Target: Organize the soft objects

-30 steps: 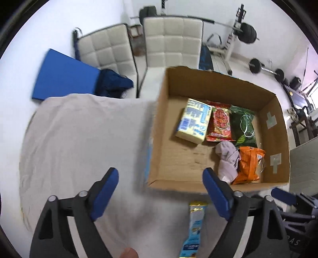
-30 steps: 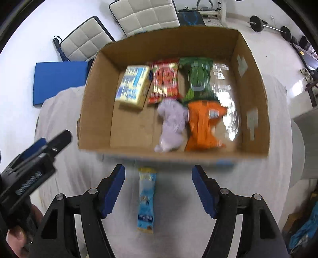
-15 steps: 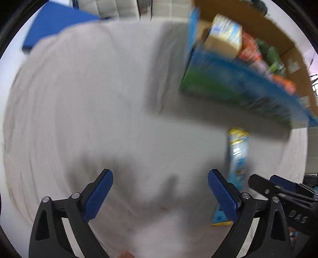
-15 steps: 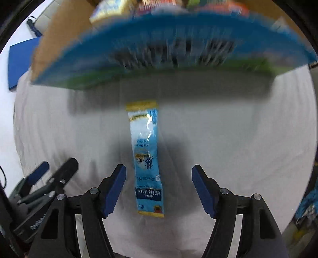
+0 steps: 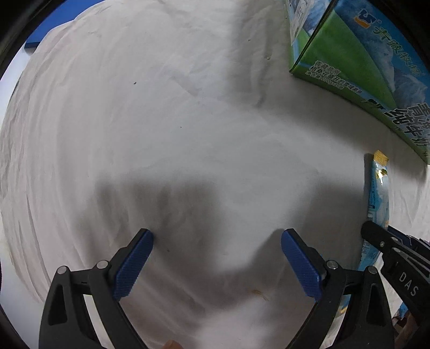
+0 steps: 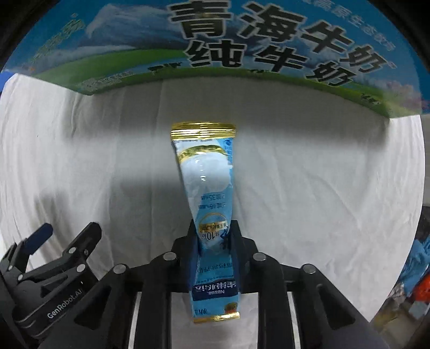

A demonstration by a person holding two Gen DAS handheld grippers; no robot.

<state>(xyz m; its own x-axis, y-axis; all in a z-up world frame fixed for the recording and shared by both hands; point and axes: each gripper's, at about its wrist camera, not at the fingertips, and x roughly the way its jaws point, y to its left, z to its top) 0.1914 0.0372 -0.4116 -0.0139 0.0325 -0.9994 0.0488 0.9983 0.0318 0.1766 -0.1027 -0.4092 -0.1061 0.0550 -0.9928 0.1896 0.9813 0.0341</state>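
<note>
A long light-blue snack packet (image 6: 207,185) with gold ends lies on the white cloth, pointing at the box. My right gripper (image 6: 213,241) is shut on its near half. The packet also shows in the left wrist view (image 5: 377,193) at the far right, with the right gripper (image 5: 397,252) over its lower end. My left gripper (image 5: 216,257) is open and empty, low over bare cloth to the left of the packet. The cardboard box's printed blue-and-green side (image 6: 215,45) stands just beyond the packet; its contents are hidden.
The white wrinkled tablecloth (image 5: 161,120) covers the table. The box corner (image 5: 349,61) fills the upper right of the left wrist view. A blue mat (image 5: 51,24) shows past the cloth's far left edge. The left gripper (image 6: 51,255) appears at lower left of the right view.
Both grippers have dropped close to the cloth. My right gripper has moved forward over the blue packet and shut on it. The left gripper stays open.
</note>
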